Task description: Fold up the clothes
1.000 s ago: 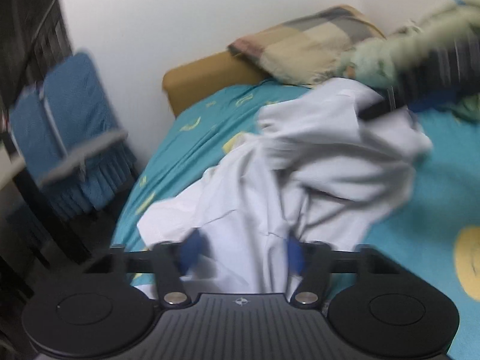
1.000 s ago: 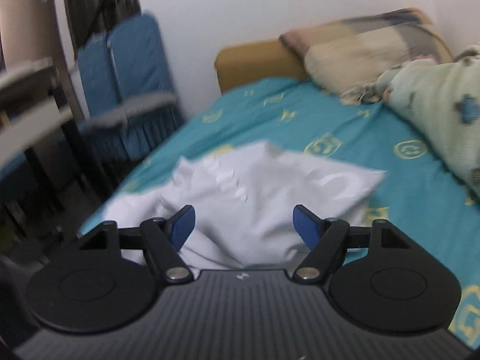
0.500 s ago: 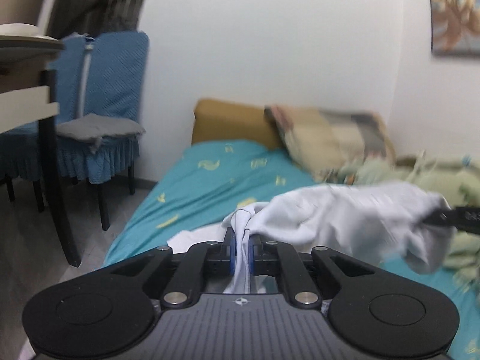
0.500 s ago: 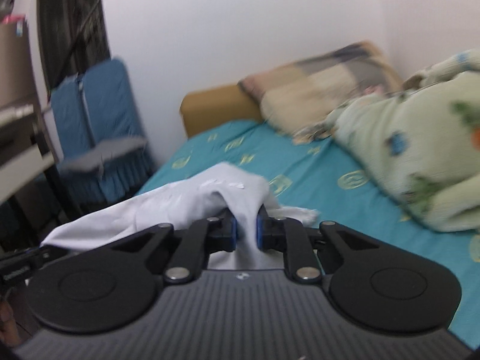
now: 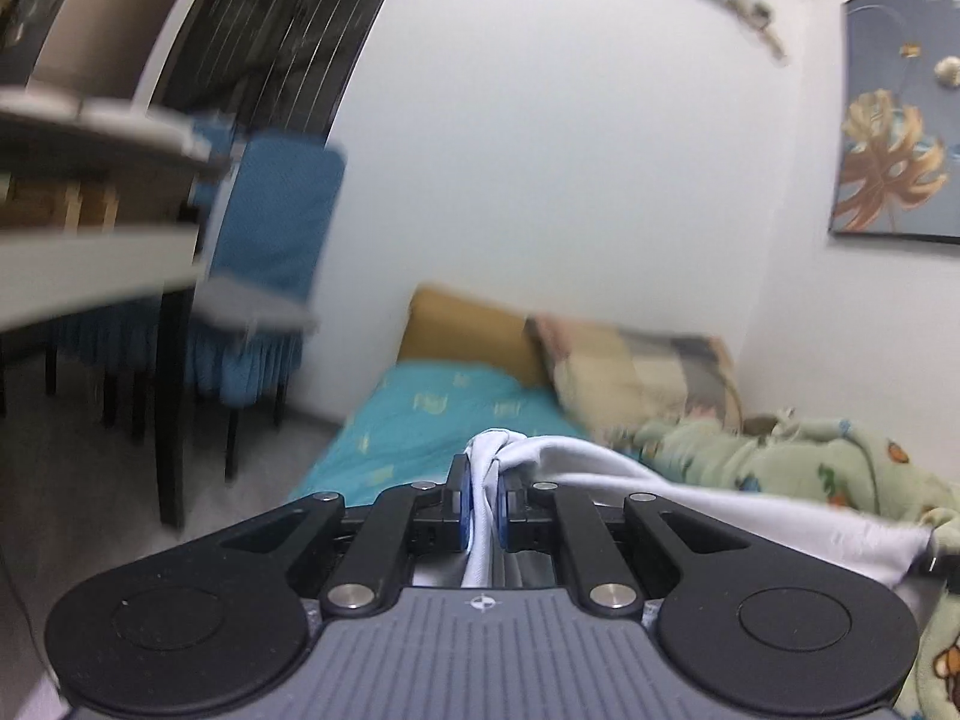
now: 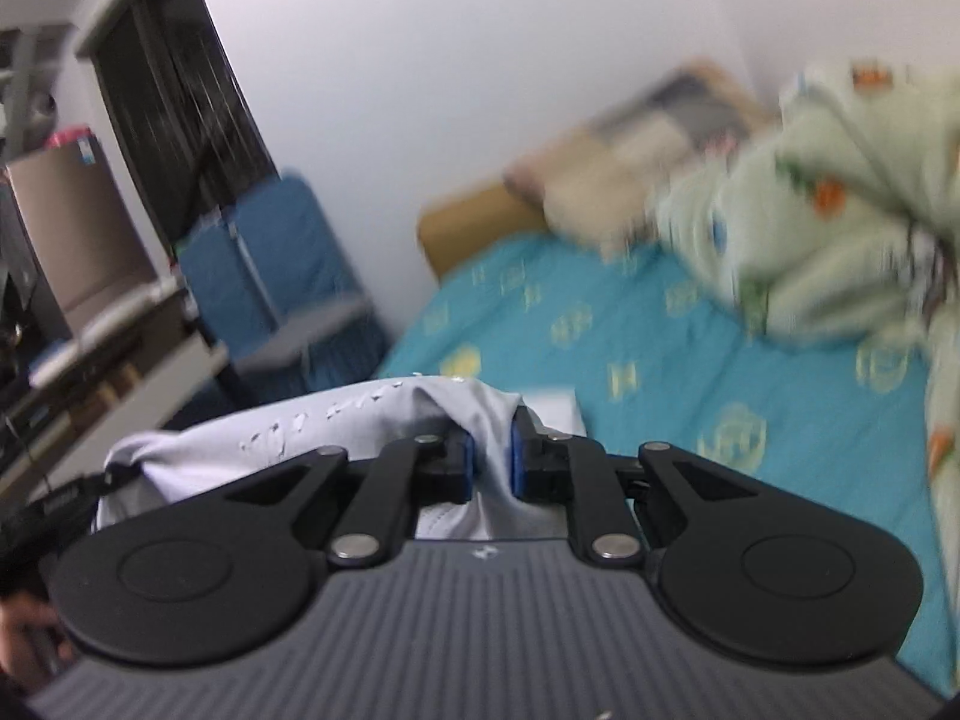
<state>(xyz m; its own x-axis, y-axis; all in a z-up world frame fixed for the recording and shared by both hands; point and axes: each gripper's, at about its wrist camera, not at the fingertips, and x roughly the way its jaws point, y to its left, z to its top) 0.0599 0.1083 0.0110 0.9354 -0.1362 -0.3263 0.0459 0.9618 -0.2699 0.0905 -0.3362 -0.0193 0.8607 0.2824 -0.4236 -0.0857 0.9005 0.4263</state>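
While both grippers are raised above the bed (image 5: 420, 414), each pinches a bunch of the white shirt (image 5: 630, 468). The left gripper (image 5: 483, 501) has its fingers pressed onto a gathered fold, and the cloth stretches away toward four o'clock. The right gripper (image 6: 489, 459) clamps another bunch of the shirt (image 6: 372, 414), which trails off toward nine o'clock. A green blanket (image 6: 810, 228) lies heaped at two o'clock.

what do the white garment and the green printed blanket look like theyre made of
White garment: thin, matte woven or knit fabric, likely cotton; it bunches and drapes in soft folds. Green blanket: thicker, plush, fleece-like; it sits in puffy rounded mounds, though blur hides the texture.
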